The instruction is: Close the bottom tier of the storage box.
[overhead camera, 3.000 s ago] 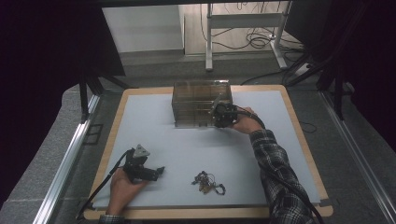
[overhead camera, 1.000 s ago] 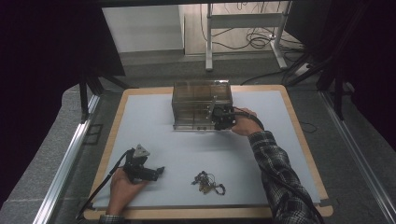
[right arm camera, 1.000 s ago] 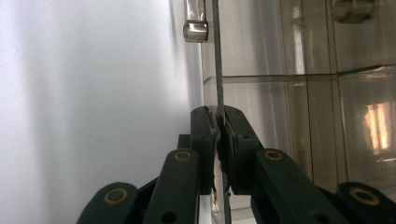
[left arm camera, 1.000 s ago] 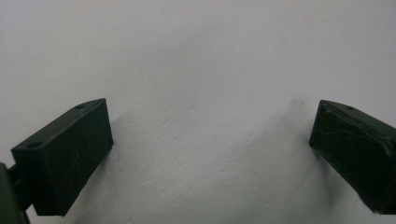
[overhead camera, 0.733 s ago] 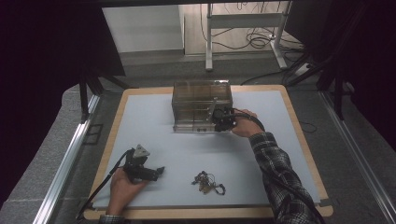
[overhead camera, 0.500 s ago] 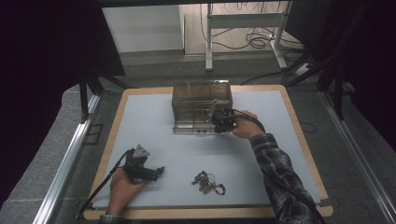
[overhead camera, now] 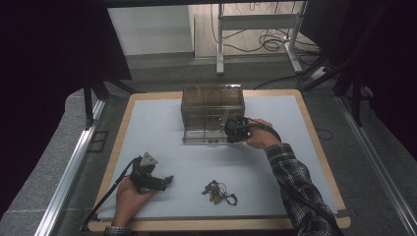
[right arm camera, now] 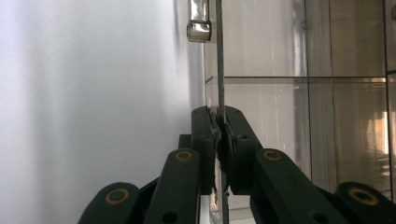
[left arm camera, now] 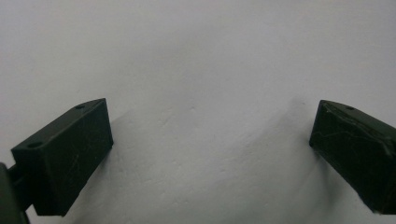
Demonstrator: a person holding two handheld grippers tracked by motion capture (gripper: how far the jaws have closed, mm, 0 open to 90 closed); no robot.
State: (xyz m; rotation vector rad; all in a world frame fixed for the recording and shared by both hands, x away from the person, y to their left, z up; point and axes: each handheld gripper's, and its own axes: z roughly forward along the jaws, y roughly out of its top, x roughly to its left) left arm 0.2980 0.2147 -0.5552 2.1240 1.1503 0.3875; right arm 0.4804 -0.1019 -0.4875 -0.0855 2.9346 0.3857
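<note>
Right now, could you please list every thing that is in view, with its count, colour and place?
clear plastic box with compartments: one, transparent brownish, far middle of the table; its thin front panel is pinched by the right gripper.
tangled pile of small jewellery: one, dark with gold bits, near middle of the table.
table with pale grey mat: one, wooden edge.
left gripper: one, black, near left, jaws open over bare mat.
right gripper: one, black, at the box's front right.

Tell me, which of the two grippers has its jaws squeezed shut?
The right gripper, up at the clear box: its jaws pinch a thin clear panel. The left gripper rests open on the white table.
</note>
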